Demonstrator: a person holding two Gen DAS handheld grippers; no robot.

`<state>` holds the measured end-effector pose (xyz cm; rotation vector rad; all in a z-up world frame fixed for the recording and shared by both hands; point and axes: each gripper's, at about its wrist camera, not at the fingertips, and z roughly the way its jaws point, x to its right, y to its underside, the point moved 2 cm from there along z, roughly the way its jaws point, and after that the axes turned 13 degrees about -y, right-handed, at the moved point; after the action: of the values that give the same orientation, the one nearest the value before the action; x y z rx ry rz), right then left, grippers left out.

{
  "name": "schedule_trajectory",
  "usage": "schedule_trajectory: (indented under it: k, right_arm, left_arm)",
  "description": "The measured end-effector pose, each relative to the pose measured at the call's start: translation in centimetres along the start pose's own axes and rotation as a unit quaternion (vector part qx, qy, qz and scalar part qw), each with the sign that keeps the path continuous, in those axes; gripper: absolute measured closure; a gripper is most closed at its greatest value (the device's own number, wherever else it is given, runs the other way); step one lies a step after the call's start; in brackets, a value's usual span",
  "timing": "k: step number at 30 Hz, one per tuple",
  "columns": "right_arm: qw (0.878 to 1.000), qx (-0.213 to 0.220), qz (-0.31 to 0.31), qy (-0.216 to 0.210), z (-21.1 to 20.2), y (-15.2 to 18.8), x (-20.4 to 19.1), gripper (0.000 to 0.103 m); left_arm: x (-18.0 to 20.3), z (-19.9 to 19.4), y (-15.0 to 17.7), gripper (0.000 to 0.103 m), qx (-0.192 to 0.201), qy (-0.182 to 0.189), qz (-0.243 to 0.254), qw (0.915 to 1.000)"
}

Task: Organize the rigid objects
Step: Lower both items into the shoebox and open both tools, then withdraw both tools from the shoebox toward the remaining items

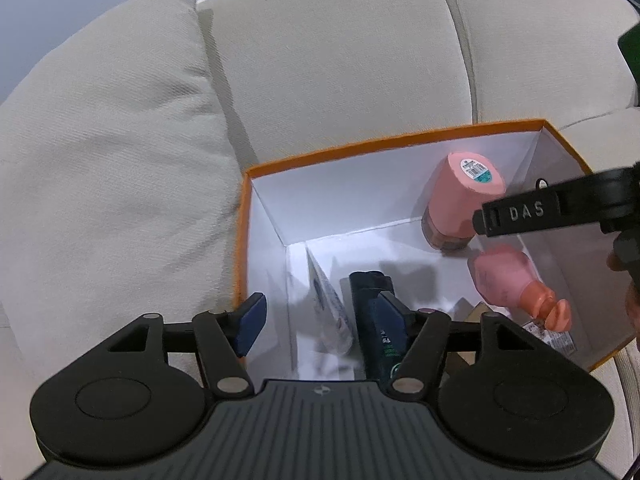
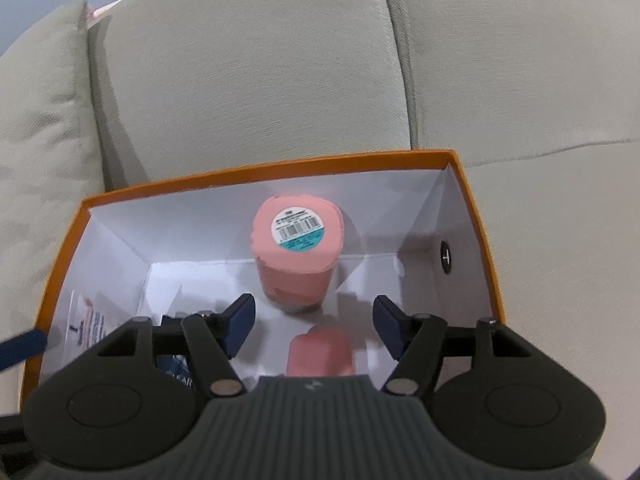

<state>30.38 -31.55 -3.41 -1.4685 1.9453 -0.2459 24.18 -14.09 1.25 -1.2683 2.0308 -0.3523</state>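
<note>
Orange box [image 1: 394, 145] with white inside sits on a beige sofa [image 1: 340, 60], cushion [image 1: 100, 152] at its 9 o'clock in the left wrist view.

Left gripper [image 1: 320, 322]: jaws spread, nothing between them. It straddles the box's left wall, left pad outside over the sofa, right pad inside against a dark tube [image 1: 374, 320]. A white printed packet [image 1: 330, 312] leans just beside the tube at its 9 o'clock.

Right gripper [image 2: 314, 330]: jaws spread, holding nothing, hovering over the box interior. In the left wrist view it enters from 3 o'clock as a black finger marked DAS.

Task items in the box:
- pink bottle [image 2: 298, 250] standing with its barcoded flat end up, near the far wall, at 12 o'clock from the right jaws
- second pink bottle [image 1: 516, 282] lying on its side on the box floor, just beside the standing one, nozzle end toward 4 o'clock in the left wrist view; in the right wrist view it lies directly under the jaw gap
- small labelled item at the near right corner, too hidden to identify
</note>
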Motion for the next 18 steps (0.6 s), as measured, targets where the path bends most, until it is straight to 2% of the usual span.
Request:
schedule_trajectory:
  k: [8, 13, 18]
  right_arm:
    - [0.999, -0.007, -0.042, 0.004, -2.6, 0.9, -2.3, 0.035]
    - [0.996, -0.011, -0.088, 0.013, -5.6, 1.8, -4.3, 0.029]
    - [0.995, -0.045, -0.090, 0.024, -7.0, 3.5, -4.5, 0.029]
  left_arm:
    - [-0.9, -2.5, 0.6, 0.026, 0.002, 0.001, 0.006, 1.0000]
    - [-1.5, -5.0, 1.9, 0.025, 0.001, 0.012, 0.004, 0.9999]
    - [-2.4, -5.9, 3.5, 0.023, -0.014, 0.006, -0.007, 0.9999]
